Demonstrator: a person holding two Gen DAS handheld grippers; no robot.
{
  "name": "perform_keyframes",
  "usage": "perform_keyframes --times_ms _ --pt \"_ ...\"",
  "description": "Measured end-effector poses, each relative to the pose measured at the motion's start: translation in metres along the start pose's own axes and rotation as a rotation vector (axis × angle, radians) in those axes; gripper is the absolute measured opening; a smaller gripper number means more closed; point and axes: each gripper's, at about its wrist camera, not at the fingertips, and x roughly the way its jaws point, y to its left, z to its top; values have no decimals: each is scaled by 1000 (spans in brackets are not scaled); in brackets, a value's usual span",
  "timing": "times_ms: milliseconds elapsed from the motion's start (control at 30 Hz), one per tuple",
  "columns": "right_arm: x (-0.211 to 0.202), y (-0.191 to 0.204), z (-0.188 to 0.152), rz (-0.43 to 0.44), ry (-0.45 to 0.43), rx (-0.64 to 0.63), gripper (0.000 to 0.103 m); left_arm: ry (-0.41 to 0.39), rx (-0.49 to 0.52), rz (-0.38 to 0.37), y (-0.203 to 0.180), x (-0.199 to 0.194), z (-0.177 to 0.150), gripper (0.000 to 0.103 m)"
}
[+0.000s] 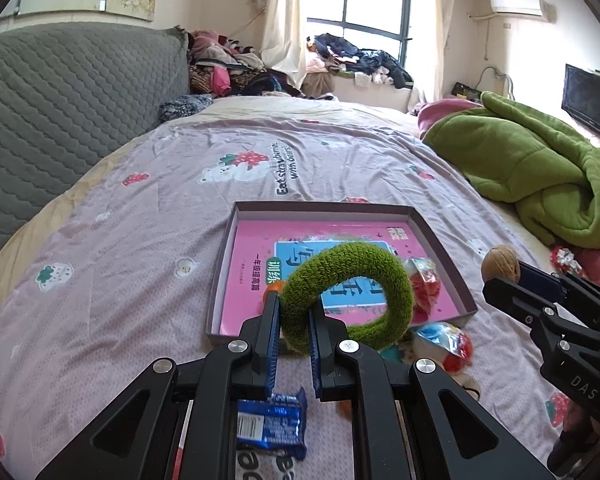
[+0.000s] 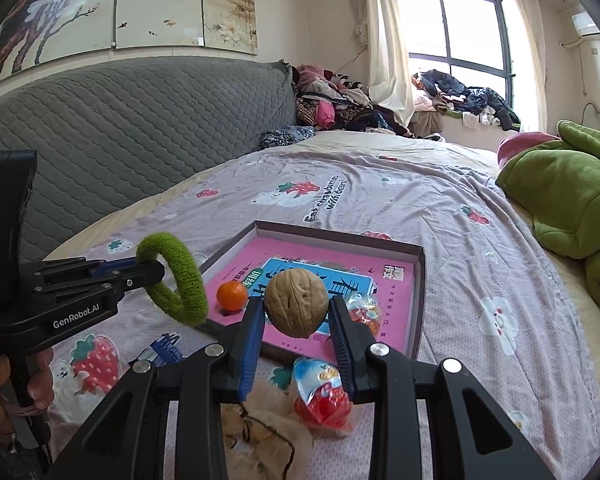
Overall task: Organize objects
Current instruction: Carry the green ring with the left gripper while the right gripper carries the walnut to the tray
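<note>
My left gripper (image 1: 294,308) is shut on a fuzzy green hair tie (image 1: 352,292), a ring that hangs over the near edge of a shallow cardboard box (image 1: 240,232). In the right wrist view the same green hair tie (image 2: 176,280) hangs left of the box (image 2: 418,280). My right gripper (image 2: 296,310) is shut on a brown walnut (image 2: 296,302), held above the box's near side; the walnut (image 1: 500,266) also shows at the right of the left wrist view. Inside the box lie a pink book (image 2: 380,280), a small orange (image 2: 232,296) and a wrapped candy (image 2: 364,312).
A red and blue wrapped candy (image 2: 320,392) and a beige plush item (image 2: 260,428) lie in front of the box on the pink strawberry-print sheet (image 1: 140,200). A blue snack packet (image 1: 270,424) lies under my left gripper. A green blanket (image 1: 540,168) is heaped at the right; a grey headboard (image 1: 60,100) stands left.
</note>
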Motion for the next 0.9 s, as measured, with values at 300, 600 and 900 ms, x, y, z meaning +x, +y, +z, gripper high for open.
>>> perform_keyframes --times_ms 300,600,900 --pt "33 -8 -2 10 15 23 33 16 -35 7 17 31 16 13" --pt "62 -5 0 -4 40 8 33 61 -78 9 30 65 17 13" --pt "95 -3 -8 -15 129 4 33 94 -78 38 35 91 14 13"
